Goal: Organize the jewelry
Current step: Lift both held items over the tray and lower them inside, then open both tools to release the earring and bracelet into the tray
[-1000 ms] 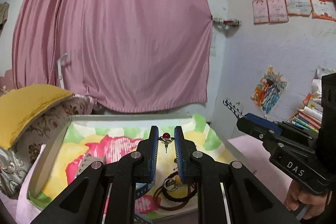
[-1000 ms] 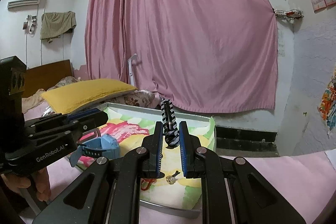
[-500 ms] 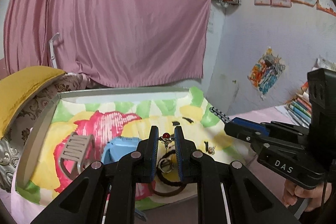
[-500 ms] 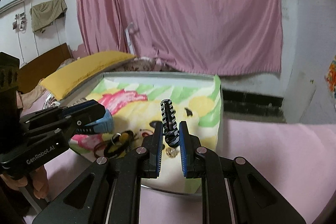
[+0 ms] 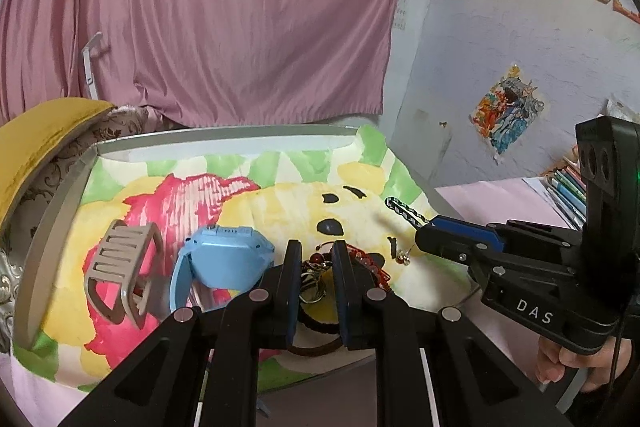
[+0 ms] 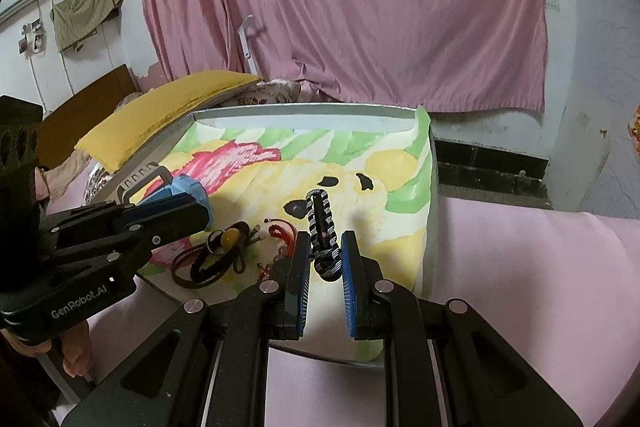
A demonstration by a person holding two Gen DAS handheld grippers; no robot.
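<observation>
Left gripper: clamped on small red-bead metal charm
Right gripper: clamped on black-and-white braided bracelet
Progress: early – both pieces unplaced; dark cord loops loose on colourful cartoon-print tray

right hand-held gripper clamps black-white braided bracelet | above cartoon-lined tray | left hand-held gripper over hair ties
</observation>
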